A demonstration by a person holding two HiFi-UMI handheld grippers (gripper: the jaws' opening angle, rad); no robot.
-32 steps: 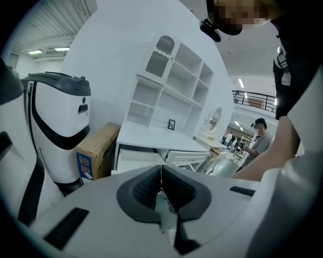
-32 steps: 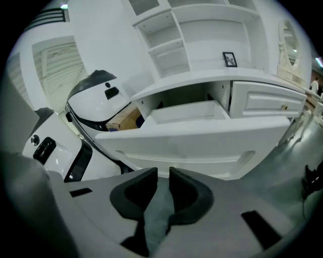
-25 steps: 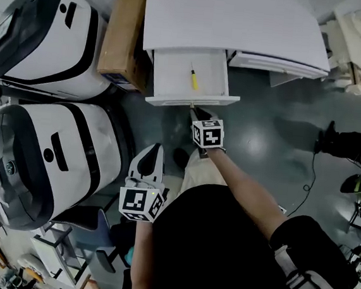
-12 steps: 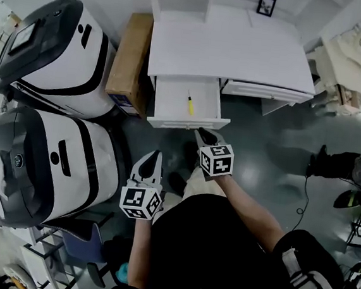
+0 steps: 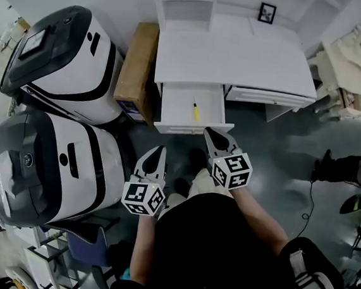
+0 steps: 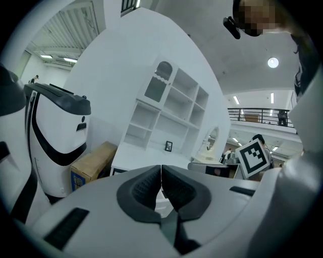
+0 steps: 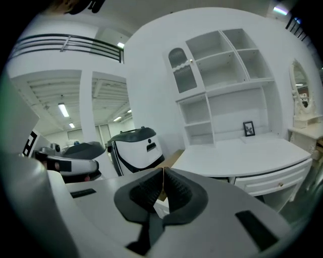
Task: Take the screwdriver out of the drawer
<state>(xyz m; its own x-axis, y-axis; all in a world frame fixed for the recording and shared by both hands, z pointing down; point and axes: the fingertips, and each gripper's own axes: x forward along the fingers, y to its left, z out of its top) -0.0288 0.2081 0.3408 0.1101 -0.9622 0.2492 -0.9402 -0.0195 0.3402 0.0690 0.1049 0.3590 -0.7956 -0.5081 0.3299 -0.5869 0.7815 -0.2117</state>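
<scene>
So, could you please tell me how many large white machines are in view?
2: one machine beside the box, the other machine nearer, left of the left gripper. None looks hidden.

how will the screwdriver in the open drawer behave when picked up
The screwdriver looks small and slim, so it is probably light and stiff. It lies loose on the flat floor of the drawer, and its yellow handle may be round, so a nudge could roll it.

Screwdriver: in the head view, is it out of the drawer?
No, the yellow screwdriver lies on the bottom of the open drawer under the white desk.
</scene>
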